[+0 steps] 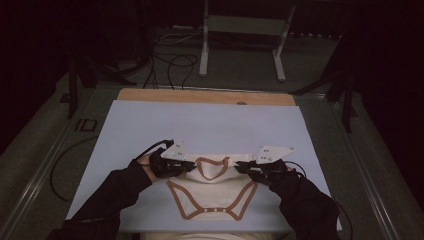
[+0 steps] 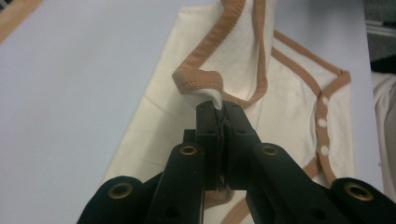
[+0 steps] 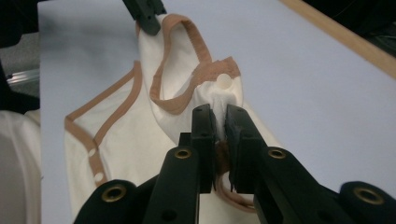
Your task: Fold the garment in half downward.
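A cream baby bodysuit (image 1: 212,192) with tan trim lies on the pale blue mat (image 1: 150,125), its snap crotch toward the near edge. My left gripper (image 1: 191,165) is shut on the left shoulder of the bodysuit (image 2: 219,60); the tan-edged cloth curls out of the closed jaws. My right gripper (image 1: 238,167) is shut on the right shoulder of the bodysuit (image 3: 140,140), a white snap just past the tips. The neckline hangs slack between the two grippers, lifted a little off the mat. In the right gripper view the left gripper (image 3: 148,18) shows at the top, holding the far shoulder.
A wooden strip (image 1: 205,96) borders the mat's far edge. Beyond it stand a white metal frame (image 1: 245,30) and loose cables (image 1: 170,65) on the floor. Dark sleeves (image 1: 115,195) come in from the bottom. More cream cloth (image 1: 210,236) lies at the near edge.
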Motion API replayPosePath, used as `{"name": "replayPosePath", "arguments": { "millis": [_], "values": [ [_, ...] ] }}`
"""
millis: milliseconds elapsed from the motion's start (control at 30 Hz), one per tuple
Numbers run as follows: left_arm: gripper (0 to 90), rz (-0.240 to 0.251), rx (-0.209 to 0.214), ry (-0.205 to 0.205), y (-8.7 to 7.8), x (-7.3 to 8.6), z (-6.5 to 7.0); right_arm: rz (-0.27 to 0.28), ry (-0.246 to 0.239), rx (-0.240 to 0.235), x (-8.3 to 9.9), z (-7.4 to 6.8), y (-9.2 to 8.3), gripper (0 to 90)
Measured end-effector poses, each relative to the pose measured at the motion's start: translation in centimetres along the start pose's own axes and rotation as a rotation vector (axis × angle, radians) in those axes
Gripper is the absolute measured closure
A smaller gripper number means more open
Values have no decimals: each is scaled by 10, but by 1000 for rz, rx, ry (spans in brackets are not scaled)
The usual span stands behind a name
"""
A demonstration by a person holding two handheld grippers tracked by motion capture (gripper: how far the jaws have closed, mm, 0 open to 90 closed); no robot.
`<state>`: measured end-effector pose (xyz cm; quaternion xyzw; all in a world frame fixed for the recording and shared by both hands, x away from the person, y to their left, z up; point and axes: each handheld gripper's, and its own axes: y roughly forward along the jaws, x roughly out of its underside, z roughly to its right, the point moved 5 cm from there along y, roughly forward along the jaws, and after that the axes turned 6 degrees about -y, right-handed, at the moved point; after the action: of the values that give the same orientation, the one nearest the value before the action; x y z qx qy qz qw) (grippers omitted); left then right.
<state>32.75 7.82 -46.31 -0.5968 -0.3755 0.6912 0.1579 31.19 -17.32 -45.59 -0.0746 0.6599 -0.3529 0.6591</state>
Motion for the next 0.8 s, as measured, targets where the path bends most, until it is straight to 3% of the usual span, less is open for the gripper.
{"name": "replayPosePath", "arguments": {
  "millis": [133, 233, 633, 800],
  "values": [
    [873, -16, 12, 5, 6, 11, 9, -10, 26, -35, 10, -9, 4, 827],
    [872, -8, 21, -4, 7, 13, 13, -19, 16, -39, 14, -12, 7, 827],
    [866, -42, 44, 39, 18, 33, 40, -15, 34, -81, 33, -28, 7, 823],
    [865, -42, 81, 38, 22, 42, 49, -33, 42, -103, 47, -37, 8, 815]
  ]
}}
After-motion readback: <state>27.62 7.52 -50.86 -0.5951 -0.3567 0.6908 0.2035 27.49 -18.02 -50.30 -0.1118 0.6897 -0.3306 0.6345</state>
